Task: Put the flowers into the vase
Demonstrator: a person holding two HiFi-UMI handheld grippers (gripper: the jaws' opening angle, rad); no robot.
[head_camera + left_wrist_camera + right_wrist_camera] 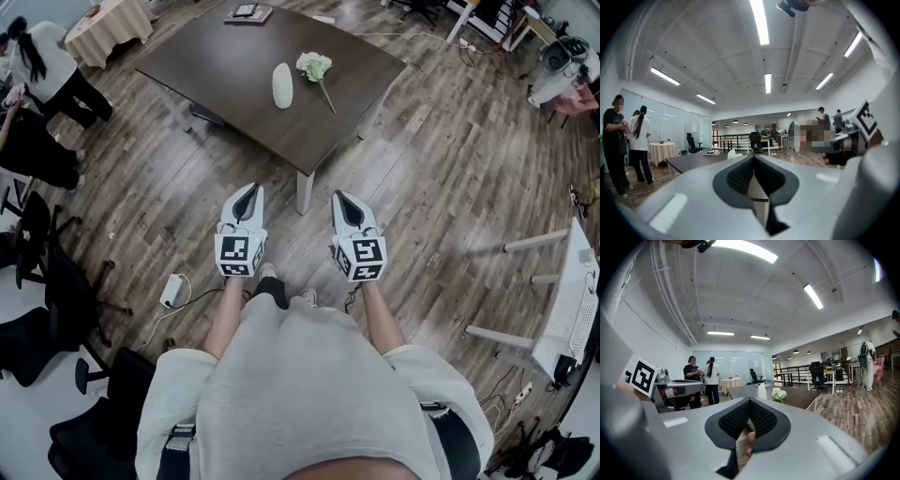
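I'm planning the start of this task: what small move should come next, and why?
Probably step toward the table, bringing the right gripper nearer the flowers. It and the left gripper are shut and empty, over the floor short of the table, while the flowers lie on it beside the upright vase.

Matt dark wood table (216, 66), smooth white vase (282, 85), wood-plank floor (450, 159) w/ slight sheen.
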